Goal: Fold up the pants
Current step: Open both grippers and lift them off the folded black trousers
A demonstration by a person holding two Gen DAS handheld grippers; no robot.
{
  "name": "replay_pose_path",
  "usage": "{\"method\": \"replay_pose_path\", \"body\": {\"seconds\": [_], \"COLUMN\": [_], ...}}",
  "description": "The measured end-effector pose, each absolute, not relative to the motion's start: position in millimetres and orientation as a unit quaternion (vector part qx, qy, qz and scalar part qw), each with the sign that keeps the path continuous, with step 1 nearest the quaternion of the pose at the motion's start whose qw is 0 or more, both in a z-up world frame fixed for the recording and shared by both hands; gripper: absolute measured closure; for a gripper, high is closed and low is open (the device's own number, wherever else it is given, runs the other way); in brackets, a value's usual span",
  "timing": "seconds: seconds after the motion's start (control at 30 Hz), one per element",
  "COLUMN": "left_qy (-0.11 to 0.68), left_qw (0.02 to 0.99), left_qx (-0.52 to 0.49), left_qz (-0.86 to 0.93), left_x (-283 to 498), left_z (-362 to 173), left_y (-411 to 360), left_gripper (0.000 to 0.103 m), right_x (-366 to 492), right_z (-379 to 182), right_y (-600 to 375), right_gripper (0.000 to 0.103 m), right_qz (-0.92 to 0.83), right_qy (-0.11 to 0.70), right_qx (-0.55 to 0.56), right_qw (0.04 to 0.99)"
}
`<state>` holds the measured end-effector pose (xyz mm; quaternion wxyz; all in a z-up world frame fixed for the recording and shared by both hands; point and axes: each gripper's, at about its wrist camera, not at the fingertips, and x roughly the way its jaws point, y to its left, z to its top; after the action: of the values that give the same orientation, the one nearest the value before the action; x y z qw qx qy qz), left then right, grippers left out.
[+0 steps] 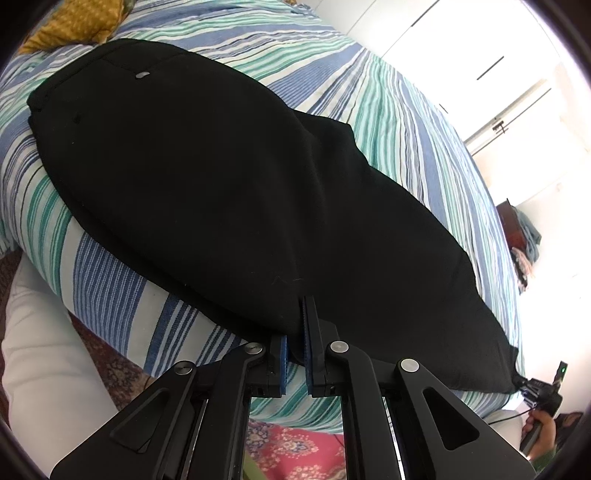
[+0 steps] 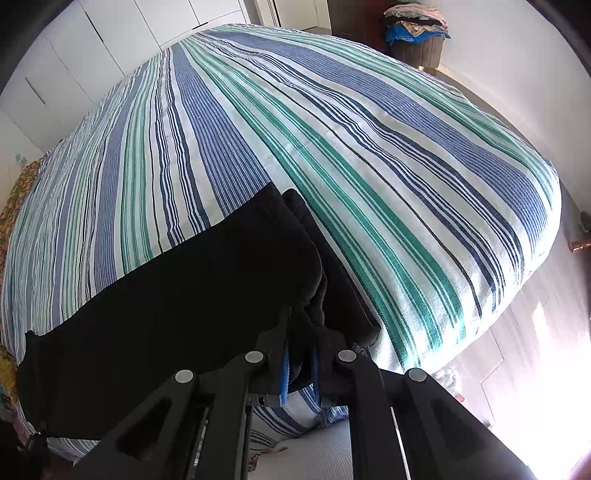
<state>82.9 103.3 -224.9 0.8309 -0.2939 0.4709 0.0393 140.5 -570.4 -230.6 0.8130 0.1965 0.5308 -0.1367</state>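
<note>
Black pants (image 1: 221, 192), one pair, on striped bed (image 1: 406, 110); left hand-held gripper (image 1: 300, 325) and right hand-held gripper (image 2: 301, 332) each clamp edge.

No legible text or labels

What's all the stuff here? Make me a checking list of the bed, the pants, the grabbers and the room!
Surface: striped bedspread, covering the bed.
Job's things: black pants lying flat along the near edge.
Clutter: yellow patterned cloth near the pants' far end.
Grippers: left hand-held gripper shut on the pants' edge; right hand-held gripper shut on the pants' bunched end.
Cables: thin cable by the right hand-held gripper.
Surroundings: full laundry basket, white cupboards, patterned rug.
</note>
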Motion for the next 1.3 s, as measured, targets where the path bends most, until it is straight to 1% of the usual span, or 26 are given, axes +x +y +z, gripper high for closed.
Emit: {"method": "replay_pose_path", "body": {"seconds": [0.03,0.07,0.1,0.13,0.2,0.23,0.27,0.3,0.33,0.37,0.4,0.43,0.57,0.63,0.73,0.77,0.83,0.9,0.93,1.0,1.1,1.3], "left_qy": [0.471,0.472,0.473,0.474,0.477,0.478,0.48,0.482,0.484,0.488,0.49,0.489,0.472,0.452,0.418,0.408,0.396,0.389,0.39,0.404,0.427,0.465], "left_qw": [0.831,0.831,0.832,0.832,0.831,0.831,0.83,0.829,0.828,0.826,0.823,0.82,0.81,0.821,0.848,0.858,0.875,0.891,0.896,0.898,0.894,0.881], "left_qx": [-0.293,-0.29,-0.287,-0.284,-0.282,-0.28,-0.278,-0.277,-0.274,-0.27,-0.268,-0.27,-0.293,-0.284,-0.25,-0.235,-0.203,-0.168,-0.158,-0.147,-0.131,-0.089], "left_qz": [0.04,0.041,0.045,0.047,0.051,0.053,0.056,0.06,0.069,0.084,0.105,0.121,0.186,0.204,0.211,0.206,0.19,0.162,0.144,0.096,0.043,0.005], "left_x": [83,83,81,81,79,78,75,73,70,66,62,57,33,25,21,23,29,39,47,63,88,122], "left_z": [-225,-225,-224,-224,-223,-221,-220,-218,-217,-215,-214,-212,-205,-195,-175,-168,-158,-152,-150,-152,-158,-183], "left_y": [103,103,104,103,103,102,102,102,102,103,106,110,130,132,124,118,104,86,79,62,41,9], "left_gripper": [0.097,0.096,0.092,0.09,0.088,0.084,0.082,0.076,0.067,0.061,0.054,0.052,0.052,0.052,0.051,0.05,0.043,0.041,0.037,0.035,0.035,0.035], "right_x": [140,139,138,137,131,127,124,119,115,110,105,100,83,78,78,78,77,78,78,80,81,81], "right_z": [-230,-229,-228,-226,-218,-213,-207,-202,-196,-191,-187,-184,-177,-176,-177,-177,-179,-178,-179,-181,-183,-188], "right_y": [-570,-570,-570,-570,-568,-567,-567,-566,-566,-567,-568,-571,-584,-591,-597,-597,-597,-596,-595,-594,-595,-600], "right_gripper": [0.091,0.087,0.081,0.077,0.056,0.05,0.036,0.025,0.022,0.019,0.019,0.019,0.017,0.015,0.015,0.015,0.015,0.015,0.015,0.015,0.015,0.015], "right_qz": [-0.136,-0.135,-0.136,-0.137,-0.148,-0.159,-0.176,-0.194,-0.212,-0.229,-0.244,-0.253,-0.275,-0.282,-0.285,-0.284,-0.284,-0.282,-0.281,-0.279,-0.277,-0.267], "right_qy": [0.529,0.527,0.524,0.519,0.501,0.489,0.477,0.464,0.451,0.438,0.426,0.414,0.378,0.37,0.368,0.368,0.369,0.37,0.372,0.376,0.38,0.385], "right_qx": [0.196,0.196,0.197,0.197,0.189,0.182,0.173,0.164,0.159,0.156,0.157,0.163,0.2,0.216,0.233,0.236,0.236,0.233,0.231,0.23,0.234,0.248], "right_qw": [0.814,0.816,0.817,0.82,0.832,0.838,0.844,0.848,0.852,0.855,0.857,0.859,0.861,0.858,0.854,0.853,0.853,0.854,0.854,0.853,0.851,0.848]}}
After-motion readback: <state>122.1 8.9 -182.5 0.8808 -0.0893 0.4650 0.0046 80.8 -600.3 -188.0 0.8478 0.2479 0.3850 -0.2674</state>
